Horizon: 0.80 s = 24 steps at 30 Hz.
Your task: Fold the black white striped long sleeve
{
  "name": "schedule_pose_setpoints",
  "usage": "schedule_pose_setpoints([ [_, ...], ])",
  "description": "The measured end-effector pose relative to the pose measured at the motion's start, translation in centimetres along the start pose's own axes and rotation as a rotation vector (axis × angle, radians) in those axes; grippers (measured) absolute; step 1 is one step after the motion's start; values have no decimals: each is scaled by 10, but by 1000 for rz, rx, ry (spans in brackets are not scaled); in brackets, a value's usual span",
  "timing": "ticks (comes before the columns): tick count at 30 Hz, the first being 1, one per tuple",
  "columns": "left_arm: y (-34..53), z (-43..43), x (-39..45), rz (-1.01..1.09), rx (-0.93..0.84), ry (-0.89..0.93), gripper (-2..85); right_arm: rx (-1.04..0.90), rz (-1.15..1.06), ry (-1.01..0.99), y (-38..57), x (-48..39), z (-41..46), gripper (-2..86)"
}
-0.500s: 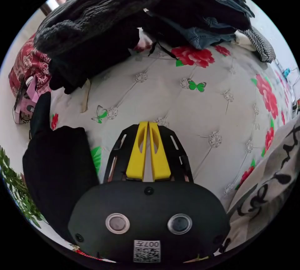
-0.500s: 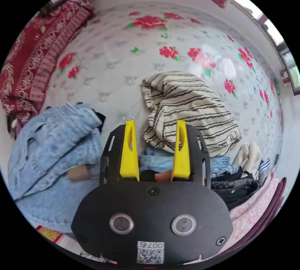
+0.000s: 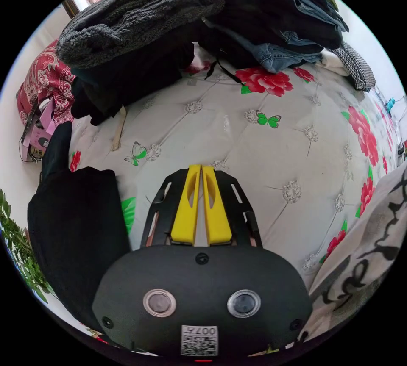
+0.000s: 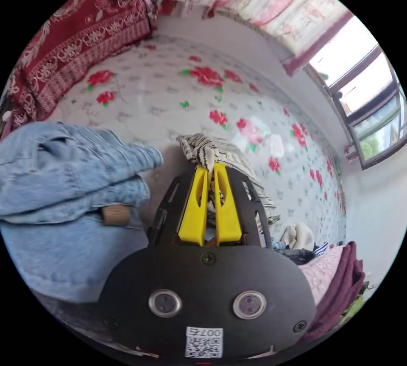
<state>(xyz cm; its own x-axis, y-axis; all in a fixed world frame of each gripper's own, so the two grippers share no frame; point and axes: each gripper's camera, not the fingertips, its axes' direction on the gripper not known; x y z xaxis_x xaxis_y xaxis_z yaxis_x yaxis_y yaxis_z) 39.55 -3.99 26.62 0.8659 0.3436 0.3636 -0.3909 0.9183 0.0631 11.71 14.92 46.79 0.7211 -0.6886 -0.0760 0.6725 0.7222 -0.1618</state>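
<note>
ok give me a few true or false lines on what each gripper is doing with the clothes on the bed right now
1. The right gripper is shut on the striped shirt. True.
2. The left gripper holds the denim jacket. False: its jaws are closed on nothing, above the floral bedspread.
3. The denim jacket lies beside the striped shirt. True.
4. The striped shirt is folded flat. False: it is bunched up.
5. A pile of dark clothes sits on the bedspread. True.

Striped long sleeve [image 4: 220, 152] laid on bed [image 4: 169, 86], denim jacket [image 4: 63, 179] to its left, folded clothes [image 4: 326, 273] stacked near right.
</note>
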Motion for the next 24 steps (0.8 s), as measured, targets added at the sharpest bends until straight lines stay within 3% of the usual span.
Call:
schedule_pose_setpoints([
  [4,11,2,0,23,14,-31,-10,243,153,-313,-7,44,-157,6],
  [10,30,5,4,43,39,-131,-9,631,124,-619,64,103,-377,3],
  [14,43,-14,-34,-71,-2,5,-8,817,51,-787,147,145,-496,4],
  [16,61,-46,-48,-134,93,81,-6,908,-81,-829,219,165,-564,6],
  [20,107,-124,-41,-153,263,206,35,925,-277,-876,341,185,-621,11],
  [24,154,-182,-3,-105,399,418,119,738,-410,-916,474,180,-597,23],
])
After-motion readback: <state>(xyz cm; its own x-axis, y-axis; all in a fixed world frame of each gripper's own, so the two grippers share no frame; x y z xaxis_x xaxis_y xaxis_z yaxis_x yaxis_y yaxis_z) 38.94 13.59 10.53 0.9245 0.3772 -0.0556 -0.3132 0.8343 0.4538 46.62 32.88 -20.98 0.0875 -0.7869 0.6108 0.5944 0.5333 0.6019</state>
